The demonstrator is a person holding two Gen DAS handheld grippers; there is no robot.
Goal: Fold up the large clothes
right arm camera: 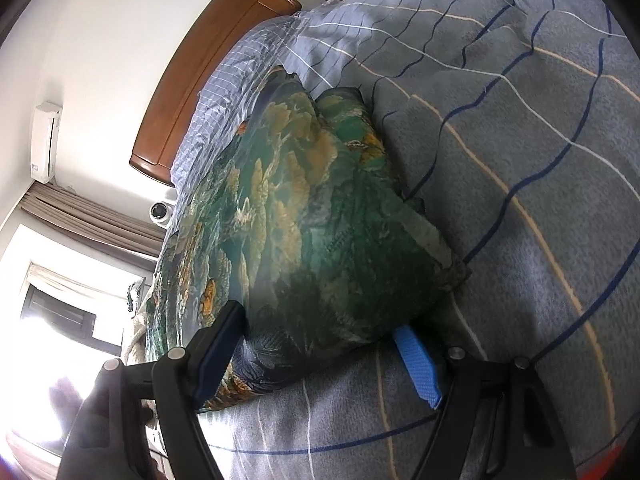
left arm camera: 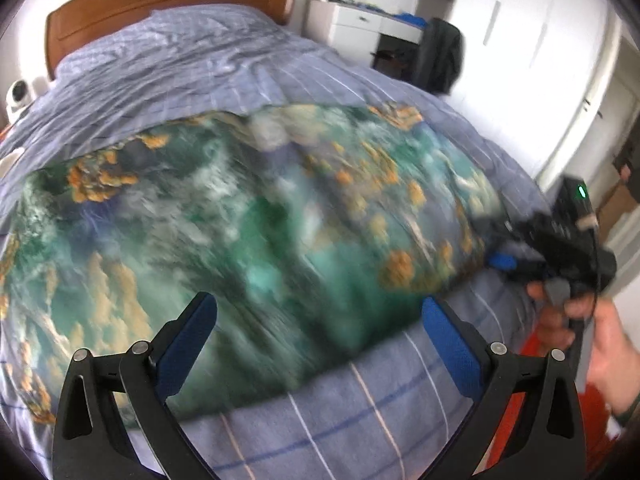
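Right gripper [right arm camera: 320, 354] straddles the near right corner of the green printed garment [right arm camera: 304, 216] with jaws apart, while the left gripper [left arm camera: 320, 334], also apart and empty, hovers over its near edge on the bed [left arm camera: 360, 420], long axis running left-right.

Checked bedspread [left arm camera: 360, 412] – wooden headboard [left arm camera: 168, 0]; white wardrobe [left arm camera: 520, 20].

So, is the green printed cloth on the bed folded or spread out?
Folded, at least partly: the green printed cloth shows doubled layers and a thick rounded edge on the bed cover.
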